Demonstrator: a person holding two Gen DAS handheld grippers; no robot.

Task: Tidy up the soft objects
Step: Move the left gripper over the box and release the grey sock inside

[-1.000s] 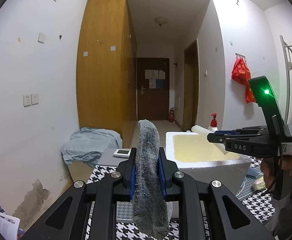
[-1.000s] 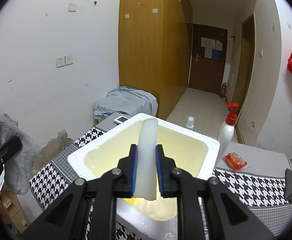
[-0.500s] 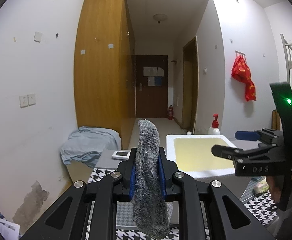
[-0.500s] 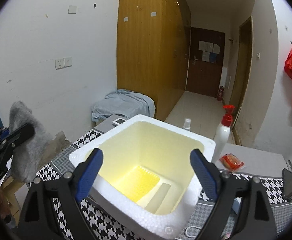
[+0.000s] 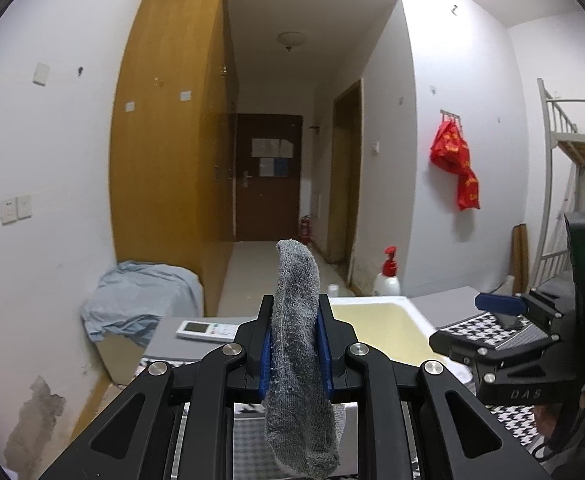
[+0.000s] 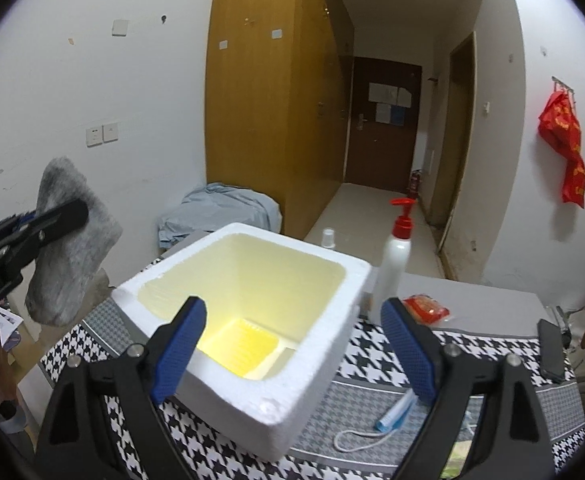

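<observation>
My left gripper (image 5: 295,346) is shut on a grey sock (image 5: 298,364) that hangs between its blue pads, held in the air left of the white foam box (image 5: 418,314). The sock also shows in the right wrist view (image 6: 70,244). My right gripper (image 6: 292,344) is open and empty above the near side of the foam box (image 6: 304,396). A white strip (image 6: 282,354) lies at the bottom of the box beside its yellow floor. In the left wrist view the right gripper (image 5: 500,332) hovers at the right.
The box stands on a houndstooth cloth (image 6: 376,356). A white pump bottle with a red top (image 6: 394,264), a red snack packet (image 6: 426,308), a face mask (image 6: 392,412) and a dark phone (image 6: 550,350) lie around it. A remote (image 5: 206,330) and blue cloth (image 5: 140,306) lie at the left.
My right gripper opened and let the white strip fall into the box, then drew back a little. The left gripper kept the sock and rose slightly.
</observation>
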